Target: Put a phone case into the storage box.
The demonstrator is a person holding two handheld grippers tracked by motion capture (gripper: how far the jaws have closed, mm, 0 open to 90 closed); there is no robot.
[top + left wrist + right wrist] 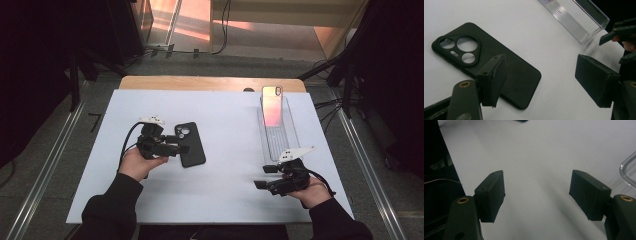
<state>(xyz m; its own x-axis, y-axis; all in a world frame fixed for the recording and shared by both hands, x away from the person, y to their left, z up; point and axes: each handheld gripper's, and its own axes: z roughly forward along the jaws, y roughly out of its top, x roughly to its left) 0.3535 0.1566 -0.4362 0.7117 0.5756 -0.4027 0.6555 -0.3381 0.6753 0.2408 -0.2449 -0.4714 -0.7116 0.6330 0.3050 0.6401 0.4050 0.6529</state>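
Black jaws of the left gripper [541, 82] rise at the bottom of the left gripper view, standing well apart with nothing clamped between them. Just beyond them the black phone case [489, 65] lies flat on the white table [549, 37], back side up, its camera cut-outs toward the far left. One jaw overlaps the case's near edge in that view; whether it touches the case cannot be told. From the high view, the left gripper [182, 148] sits left of centre, its tips over the case [190, 145]. To the right, at the table's far side, a clear plastic tray [280, 135] lies lengthwise, and a phone [272, 106] with a pinkish, reflective back leans in its far end. The right gripper [265, 176] is near the front right, just below the tray, well apart from the case. Its jaws, seen in the right gripper view [537, 195], also stand wide apart over bare table, holding nothing.
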